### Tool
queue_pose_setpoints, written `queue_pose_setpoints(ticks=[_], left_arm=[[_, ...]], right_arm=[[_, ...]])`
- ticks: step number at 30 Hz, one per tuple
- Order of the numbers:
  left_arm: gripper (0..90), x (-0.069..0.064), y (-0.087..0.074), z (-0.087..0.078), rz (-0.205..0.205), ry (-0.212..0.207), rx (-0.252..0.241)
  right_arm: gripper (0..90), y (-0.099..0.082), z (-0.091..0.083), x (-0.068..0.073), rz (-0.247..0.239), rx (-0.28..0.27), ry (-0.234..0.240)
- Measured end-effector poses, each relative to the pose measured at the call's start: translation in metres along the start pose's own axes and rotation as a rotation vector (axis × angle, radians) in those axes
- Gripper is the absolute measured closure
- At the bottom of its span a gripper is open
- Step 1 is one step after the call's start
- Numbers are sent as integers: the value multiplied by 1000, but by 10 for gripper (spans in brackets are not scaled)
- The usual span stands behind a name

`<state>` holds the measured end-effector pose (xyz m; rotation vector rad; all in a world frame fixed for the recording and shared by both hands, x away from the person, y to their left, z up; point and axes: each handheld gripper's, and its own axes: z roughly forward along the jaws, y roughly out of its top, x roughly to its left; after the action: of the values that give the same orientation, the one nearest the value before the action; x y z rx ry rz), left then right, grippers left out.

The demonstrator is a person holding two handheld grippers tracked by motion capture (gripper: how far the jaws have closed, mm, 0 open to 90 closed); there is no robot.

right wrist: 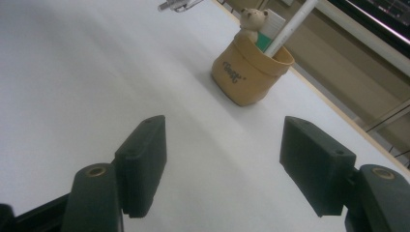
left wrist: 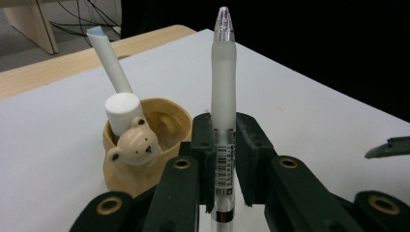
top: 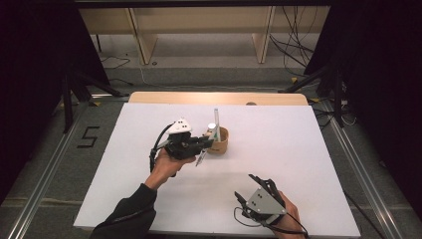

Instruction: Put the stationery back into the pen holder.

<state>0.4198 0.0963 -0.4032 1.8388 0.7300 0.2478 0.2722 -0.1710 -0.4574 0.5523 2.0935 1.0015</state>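
My left gripper (top: 203, 143) is shut on a frosted white pen (left wrist: 224, 72), whose clear tip points away from the jaws. It hovers just left of a tan bear-faced pen holder cup (top: 219, 141) at the table's middle. In the left gripper view the cup (left wrist: 112, 166) stands close behind the jaws with a slim white pen (left wrist: 109, 58) and a thick white stick (left wrist: 123, 108) inside. My right gripper (top: 259, 180) stands open near the front edge with nothing between its jaws. In the right gripper view the cup (right wrist: 246, 77) lies well ahead of the right gripper (right wrist: 222, 159).
The white table top (top: 278, 149) has a wooden strip (top: 219, 97) along its far edge. Beyond it are wooden furniture legs and cables on the floor. A black tripod leg (top: 67, 99) stands at the far left.
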Motion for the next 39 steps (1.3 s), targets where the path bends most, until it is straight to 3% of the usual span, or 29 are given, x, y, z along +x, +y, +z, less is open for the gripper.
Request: queue_pose_setpoints(ticks=[6,13,17,39], left_arm=[[791,2,7,4,-29,7,-68],[792,7,18,10,-36,11,-104],[791,9,24,16,-37,15,-115],[791,23,36,57,-83,49,-186]], right_arm=[[330,-5,-4,-8,115,-7,20],[325,-11,-8,-18,247,-27,56],[325,-14,-9,-20,284,-24,64],[326,-18,-11,-21,294,-12,58]])
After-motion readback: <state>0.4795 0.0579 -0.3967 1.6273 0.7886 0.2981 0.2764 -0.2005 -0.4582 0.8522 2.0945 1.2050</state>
